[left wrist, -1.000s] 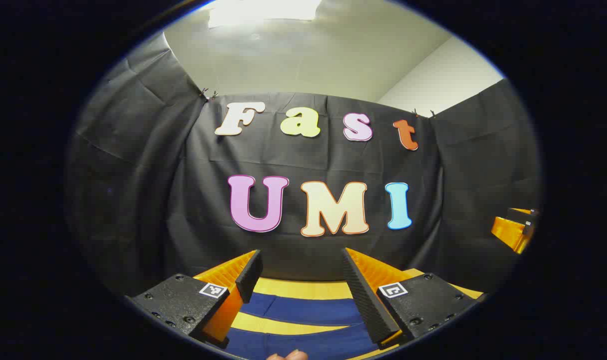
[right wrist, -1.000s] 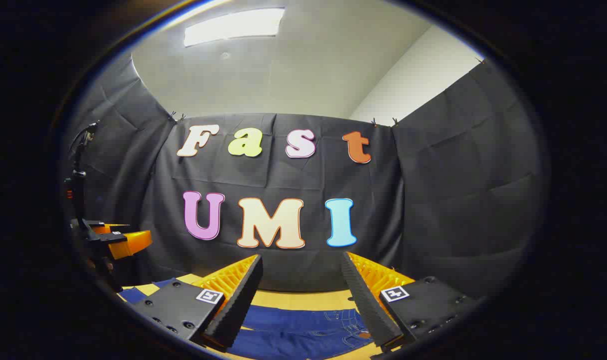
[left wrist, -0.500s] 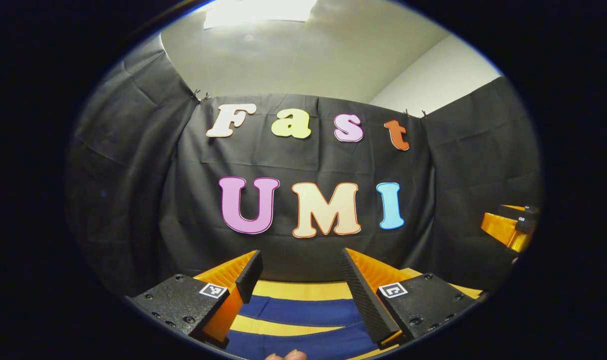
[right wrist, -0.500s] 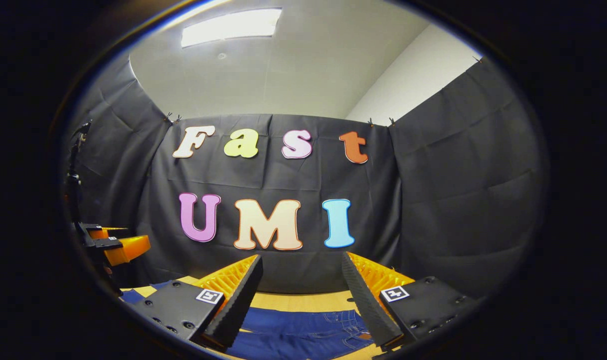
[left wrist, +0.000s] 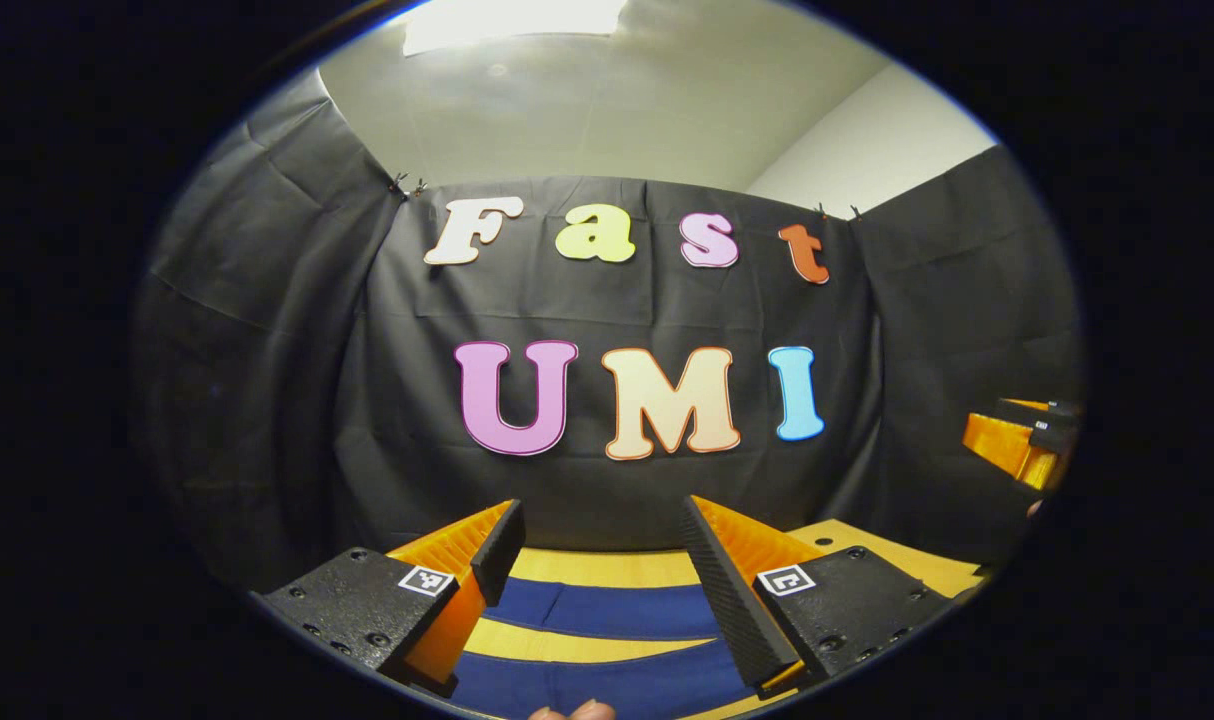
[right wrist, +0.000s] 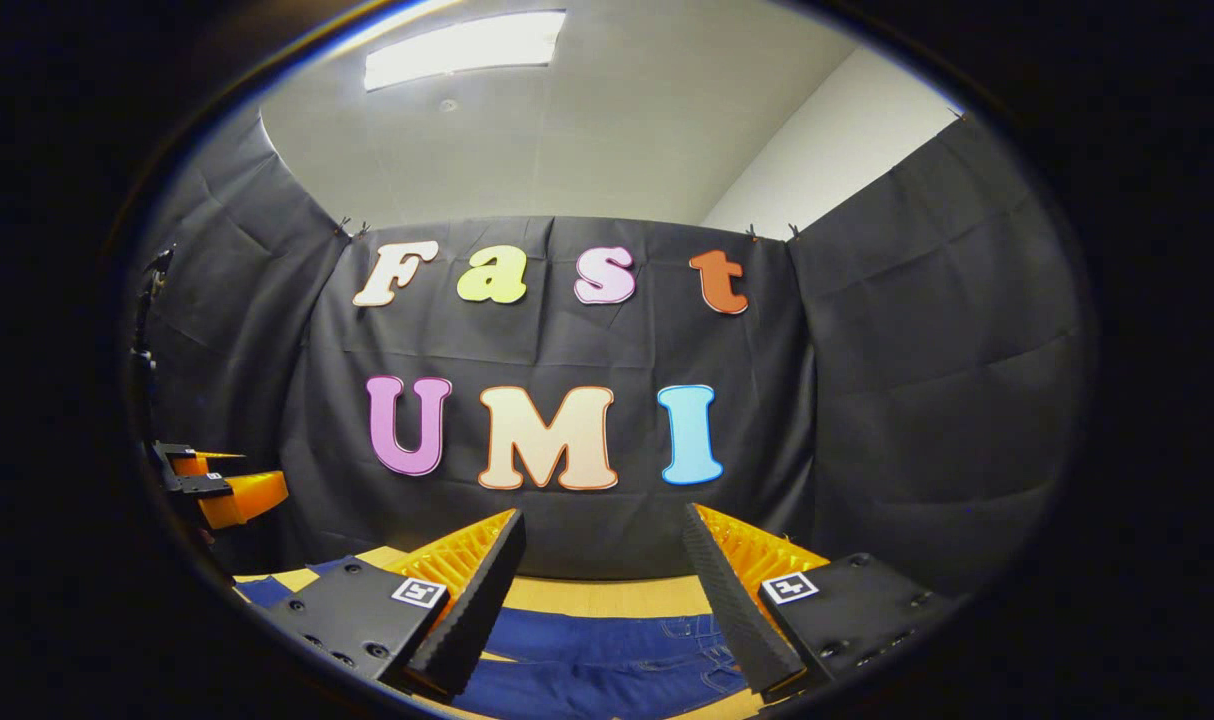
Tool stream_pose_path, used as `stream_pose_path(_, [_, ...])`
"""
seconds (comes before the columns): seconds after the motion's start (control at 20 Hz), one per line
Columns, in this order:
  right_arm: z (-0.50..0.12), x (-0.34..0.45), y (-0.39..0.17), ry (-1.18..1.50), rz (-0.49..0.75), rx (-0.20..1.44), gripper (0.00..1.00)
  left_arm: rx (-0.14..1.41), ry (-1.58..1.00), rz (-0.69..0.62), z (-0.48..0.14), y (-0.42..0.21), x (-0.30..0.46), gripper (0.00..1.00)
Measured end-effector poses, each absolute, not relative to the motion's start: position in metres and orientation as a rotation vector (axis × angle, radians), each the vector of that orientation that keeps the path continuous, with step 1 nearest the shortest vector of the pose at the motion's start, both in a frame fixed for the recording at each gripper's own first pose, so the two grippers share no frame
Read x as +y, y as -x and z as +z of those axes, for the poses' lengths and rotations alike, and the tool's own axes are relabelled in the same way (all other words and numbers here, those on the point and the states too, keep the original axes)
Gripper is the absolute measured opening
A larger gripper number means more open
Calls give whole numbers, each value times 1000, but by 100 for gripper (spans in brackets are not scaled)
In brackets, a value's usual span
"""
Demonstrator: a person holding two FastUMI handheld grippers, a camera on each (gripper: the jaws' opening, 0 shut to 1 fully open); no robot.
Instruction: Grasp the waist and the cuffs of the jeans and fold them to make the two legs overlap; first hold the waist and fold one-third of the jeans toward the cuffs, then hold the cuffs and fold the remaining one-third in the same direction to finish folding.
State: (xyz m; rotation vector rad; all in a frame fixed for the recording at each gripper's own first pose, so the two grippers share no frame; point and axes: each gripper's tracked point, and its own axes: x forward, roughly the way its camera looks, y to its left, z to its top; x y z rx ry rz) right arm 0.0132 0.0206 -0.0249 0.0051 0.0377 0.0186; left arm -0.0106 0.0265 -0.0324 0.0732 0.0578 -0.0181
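While both cameras face the black cloth wall of the booth, each claw is held above a yellow worktop (left wrist: pixel 607 568) with its fingers spread apart and nothing between them.

Left claw (left wrist: pixel 607 560): fingers apart, raised above the jeans (left wrist: pixel 607 610), not touching them. In the left gripper view the two legs lie as separate blue bands running across the worktop, with a strip of bare yellow surface between them. A fingertip (left wrist: pixel 572 711) of the person shows at the bottom edge of this view. The right claw (left wrist: pixel 1017 445) appears far off at the right edge of the same view, well apart from the left one.

Right claw (right wrist: pixel 607 570): fingers apart, raised above the jeans (right wrist: pixel 607 640), with no contact. In the right gripper view the denim below the fingers shows stitched seams and a pocket area, so this is the waist end. The legs extend toward the left edge of the worktop (right wrist: pixel 607 597), where the left claw (right wrist: pixel 222 485) is seen.
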Motion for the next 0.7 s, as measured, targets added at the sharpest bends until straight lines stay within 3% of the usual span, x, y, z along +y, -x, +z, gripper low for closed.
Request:
stream_pose_path(0.25, [-44,25,-14,3,25,68,98,179,-318,-64,-81,22,69,93])
stream_pose_path(0.7, [-107,26,-3,29,-19,177,100,608,-726,-212,-231,95,174,95])
